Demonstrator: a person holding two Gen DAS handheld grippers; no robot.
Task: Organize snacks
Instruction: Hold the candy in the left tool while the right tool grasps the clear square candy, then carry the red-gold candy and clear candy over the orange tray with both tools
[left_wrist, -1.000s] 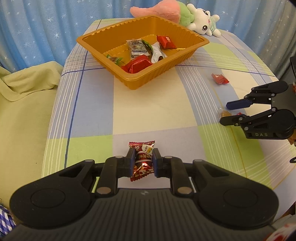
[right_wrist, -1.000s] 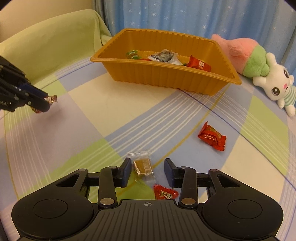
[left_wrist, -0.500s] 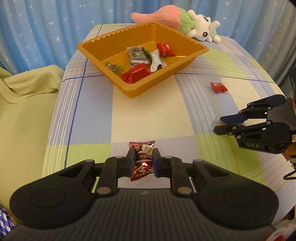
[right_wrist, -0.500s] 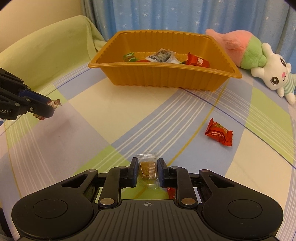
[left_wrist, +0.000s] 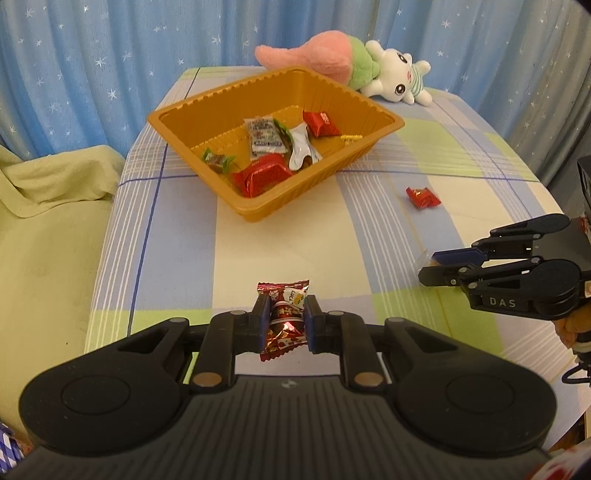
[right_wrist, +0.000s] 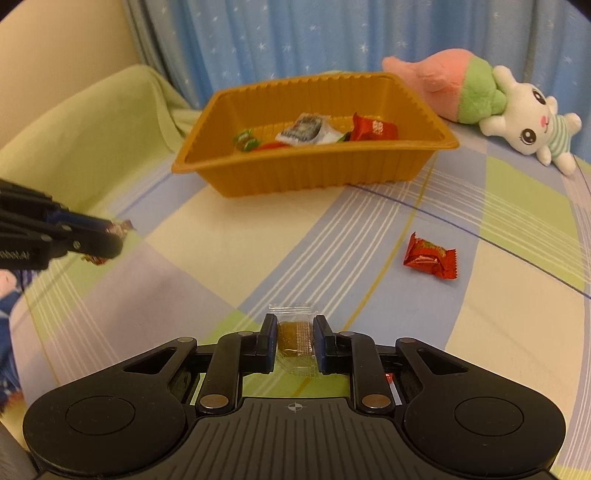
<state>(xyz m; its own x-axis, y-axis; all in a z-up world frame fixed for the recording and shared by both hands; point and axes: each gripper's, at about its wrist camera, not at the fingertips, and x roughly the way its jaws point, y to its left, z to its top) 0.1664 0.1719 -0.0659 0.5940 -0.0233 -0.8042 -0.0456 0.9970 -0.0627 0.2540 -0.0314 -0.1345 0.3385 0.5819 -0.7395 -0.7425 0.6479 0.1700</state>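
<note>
table (left_wrist: 280, 236): plaid cloth, rounded edges, drops off toward the green blanket (left_wrist: 48, 229) on my left. If I let go of anything near that edge it probably slides off and I'm fishing for it.
tray (left_wrist: 384, 122): orange plastic, already has a handful of snacks in it, sits far side of the table ahead of both grippers. Looks light, so bumping the near wall on the way in could shove it toward the plush bunny (left_wrist: 397, 79).
left gripper (left_wrist: 283, 321): pinched on the red patterned candy (left_wrist: 285, 314), held off the cloth. I've only got the middle of a crinkly wrapper, so a fast swing could let it slip out short of the tray.
right gripper (right_wrist: 295, 341): pressed onto the clear-wrapped brown candy (right_wrist: 294, 338). That film looks slick, same slip worry, maybe worse.
both arms: both headed for one tray, I figure. Going in together risks knocking fingers over the rim.
loose red candy (right_wrist: 430, 256): lying on the cloth to the right, well apart from the tray. Easy to forget.
red scrap under right gripper (right_wrist: 388, 376): mostly hidden, can't tell what it is.
</note>
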